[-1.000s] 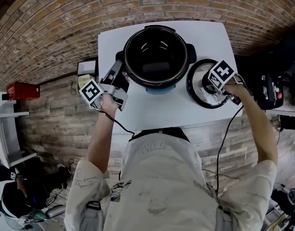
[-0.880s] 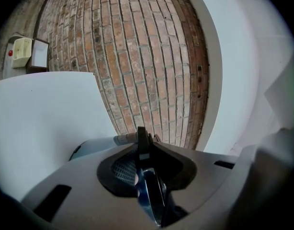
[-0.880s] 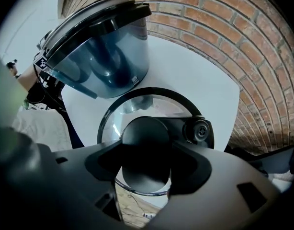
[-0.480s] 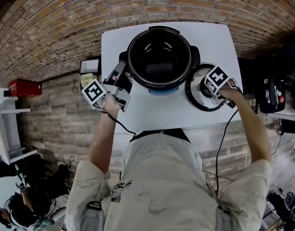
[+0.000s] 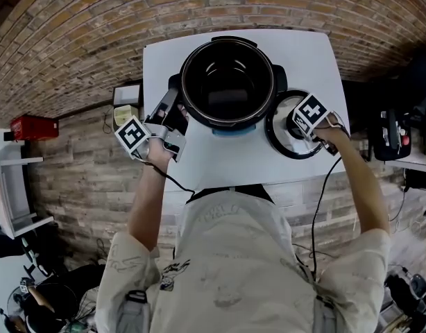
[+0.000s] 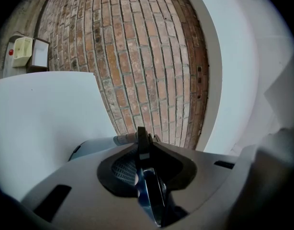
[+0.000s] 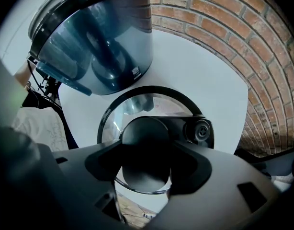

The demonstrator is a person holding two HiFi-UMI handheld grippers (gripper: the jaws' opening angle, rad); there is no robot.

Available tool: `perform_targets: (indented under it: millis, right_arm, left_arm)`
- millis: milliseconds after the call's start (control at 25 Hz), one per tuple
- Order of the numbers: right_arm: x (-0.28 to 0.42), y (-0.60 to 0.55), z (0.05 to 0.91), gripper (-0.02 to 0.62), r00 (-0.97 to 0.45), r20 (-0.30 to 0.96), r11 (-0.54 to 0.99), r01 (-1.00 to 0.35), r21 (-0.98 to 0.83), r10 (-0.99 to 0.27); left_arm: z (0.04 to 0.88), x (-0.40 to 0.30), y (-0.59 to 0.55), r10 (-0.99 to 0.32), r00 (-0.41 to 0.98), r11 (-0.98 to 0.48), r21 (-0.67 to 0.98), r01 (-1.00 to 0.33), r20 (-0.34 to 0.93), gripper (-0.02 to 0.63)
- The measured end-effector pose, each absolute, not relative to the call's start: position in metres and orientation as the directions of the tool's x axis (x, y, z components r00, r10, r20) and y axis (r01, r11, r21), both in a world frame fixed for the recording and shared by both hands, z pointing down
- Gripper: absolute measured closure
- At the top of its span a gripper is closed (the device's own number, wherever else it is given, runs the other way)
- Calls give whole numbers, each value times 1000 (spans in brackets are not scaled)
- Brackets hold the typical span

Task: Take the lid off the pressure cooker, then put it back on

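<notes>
Between the right gripper fingers, pinched: the lid knob. The lid lies flat on white table, just beside open pressure cooker. Left gripper fingers clamp its side handle.

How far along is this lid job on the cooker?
Done: the lid is off; the pot stands open and the lid lies beside it on the table. In hand: the right gripper is clamped on the lid's knob, while the left gripper holds the pot's handle. Left: lift the lid back onto the pot and seat it.
</notes>
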State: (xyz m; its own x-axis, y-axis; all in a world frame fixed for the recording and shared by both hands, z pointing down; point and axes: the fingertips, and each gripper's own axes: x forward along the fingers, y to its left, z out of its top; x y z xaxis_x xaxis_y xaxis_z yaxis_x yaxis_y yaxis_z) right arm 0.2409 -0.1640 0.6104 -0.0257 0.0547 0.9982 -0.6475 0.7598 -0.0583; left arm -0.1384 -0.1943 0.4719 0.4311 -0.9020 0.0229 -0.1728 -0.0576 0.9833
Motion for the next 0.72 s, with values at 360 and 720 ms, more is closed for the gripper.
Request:
perform_targets:
  millis: [360, 720]
  right_arm:
    - [241, -164, 610, 298, -33, 999, 758, -651, -49, 36]
    - [235, -156, 605, 198, -110, 994, 757, -650, -65, -10]
  left_arm:
    - [472, -138, -194, -902, 432, -60, 983, -172, 21, 512]
    - [472, -139, -195, -901, 433, -60, 983, -173, 22, 512]
